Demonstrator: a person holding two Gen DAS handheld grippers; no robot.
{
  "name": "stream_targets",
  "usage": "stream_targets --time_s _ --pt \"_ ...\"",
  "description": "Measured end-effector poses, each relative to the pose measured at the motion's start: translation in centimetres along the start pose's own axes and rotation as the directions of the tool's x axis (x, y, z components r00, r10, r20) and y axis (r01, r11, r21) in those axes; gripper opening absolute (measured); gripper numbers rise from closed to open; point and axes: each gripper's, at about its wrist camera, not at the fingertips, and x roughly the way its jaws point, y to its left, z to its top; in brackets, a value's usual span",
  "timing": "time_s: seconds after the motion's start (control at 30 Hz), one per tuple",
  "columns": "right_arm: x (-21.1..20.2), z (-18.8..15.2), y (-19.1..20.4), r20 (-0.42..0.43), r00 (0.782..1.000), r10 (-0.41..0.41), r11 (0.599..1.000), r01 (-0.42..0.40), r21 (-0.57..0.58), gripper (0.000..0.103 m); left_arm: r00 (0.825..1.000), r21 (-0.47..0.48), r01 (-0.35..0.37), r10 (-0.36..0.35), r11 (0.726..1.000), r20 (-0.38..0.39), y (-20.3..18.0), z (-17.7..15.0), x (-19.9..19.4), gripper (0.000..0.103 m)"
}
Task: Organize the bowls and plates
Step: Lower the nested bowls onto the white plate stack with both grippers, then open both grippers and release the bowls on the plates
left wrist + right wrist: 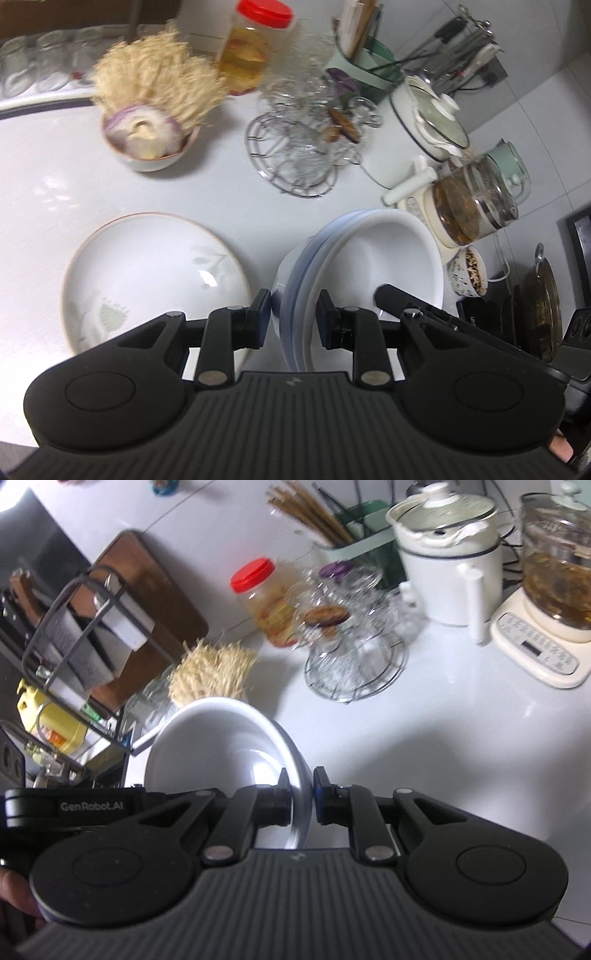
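In the left wrist view my left gripper (293, 317) is shut on the near rim of a stack of white bowls (369, 254), held tilted above the white counter. The right gripper's black body (410, 310) reaches into the stack from the right. A white plate with a leaf print and brown rim (147, 273) lies flat on the counter to the left. In the right wrist view my right gripper (301, 797) is shut on the rim of the white bowl (221, 746), one finger inside and one outside.
A small bowl with onion and a straw brush (147, 136) stands behind the plate. A wire rack of glassware (299, 155), a red-lidded jar (247, 55), a white pot (417, 125), a glass kettle (469, 199) and a speckled cup (469, 271) crowd the back and right. A knife rack (85, 627) stands at left.
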Motion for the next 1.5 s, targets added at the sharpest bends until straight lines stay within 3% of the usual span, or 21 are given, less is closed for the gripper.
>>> stream_targets --time_s 0.3,0.73,1.1,1.37,1.4,1.47,1.5 --pt "4.0 -1.4 3.0 -0.089 0.996 0.009 0.999 -0.012 -0.034 0.015 0.999 -0.061 -0.039 0.039 0.997 -0.001 5.1 -0.6 -0.2 0.029" --pt "10.0 -2.6 5.0 -0.200 0.979 -0.028 0.997 0.012 -0.082 0.015 0.997 -0.121 -0.075 0.072 0.990 -0.025 10.5 -0.6 2.4 0.030" --pt "13.3 -3.9 5.7 -0.280 0.958 -0.067 0.993 0.035 -0.115 0.015 0.992 -0.125 -0.107 0.098 0.986 -0.077 13.1 -1.3 4.7 0.030" --pt "13.4 -4.3 5.5 -0.262 0.962 -0.080 0.992 0.051 -0.115 0.016 0.992 -0.096 -0.093 0.084 0.991 -0.093 13.3 -1.4 5.1 0.030" --pt "13.2 -4.3 5.5 -0.262 0.962 -0.079 0.993 0.052 -0.110 0.017 0.992 -0.091 -0.090 0.082 0.992 -0.093 13.3 -1.3 5.0 0.033" --pt "12.9 -4.4 5.6 -0.257 0.963 -0.082 0.992 0.055 -0.111 0.019 0.993 -0.078 -0.097 0.090 0.992 -0.081 13.1 -1.1 4.6 0.051" --pt "12.6 -4.4 5.6 -0.248 0.965 -0.084 0.992 0.057 -0.113 0.027 0.993 -0.068 -0.100 0.096 0.993 -0.069 13.0 -1.1 4.2 0.052"
